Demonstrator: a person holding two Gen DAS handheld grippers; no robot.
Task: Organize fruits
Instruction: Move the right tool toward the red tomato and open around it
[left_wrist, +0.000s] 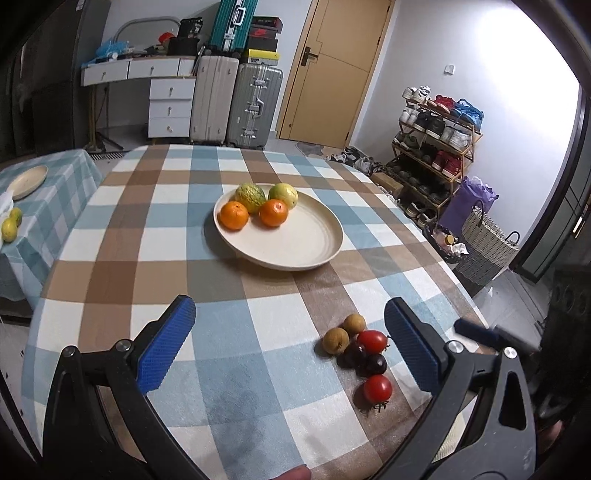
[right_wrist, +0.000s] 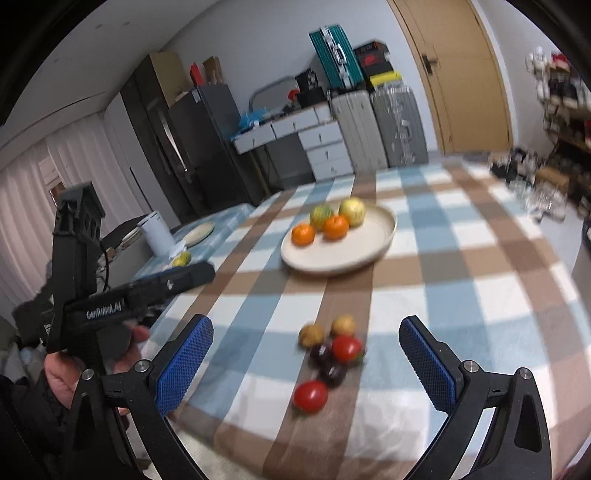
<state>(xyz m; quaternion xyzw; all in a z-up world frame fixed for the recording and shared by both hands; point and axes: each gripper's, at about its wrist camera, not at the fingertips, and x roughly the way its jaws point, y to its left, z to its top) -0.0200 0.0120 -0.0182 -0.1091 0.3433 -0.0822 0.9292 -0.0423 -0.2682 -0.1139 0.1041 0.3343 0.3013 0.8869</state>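
A cream plate (left_wrist: 295, 243) (right_wrist: 365, 251) in the middle of the checked table holds two oranges (left_wrist: 233, 215) (right_wrist: 335, 226) and two green-yellow fruits (left_wrist: 283, 195) (right_wrist: 352, 211). Nearer me lies a cluster of small fruits: two brown longans (left_wrist: 335, 340) (right_wrist: 312, 335), two red cherry tomatoes (left_wrist: 377, 388) (right_wrist: 311, 396) and two dark plums (left_wrist: 376, 364) (right_wrist: 332, 373). My left gripper (left_wrist: 290, 325) is open and empty, with the cluster just inside its right finger. My right gripper (right_wrist: 306, 345) is open and empty above the cluster. The left gripper's body shows in the right wrist view (right_wrist: 162, 284).
A side table at the left carries a second plate (left_wrist: 27, 181), two yellow-green fruits (left_wrist: 10, 228) and a white cup (right_wrist: 157, 232). Suitcases (left_wrist: 236, 99), a drawer unit, a door and a shoe rack (left_wrist: 436, 147) stand behind. A woven basket (left_wrist: 484, 243) stands beside the table's right edge.
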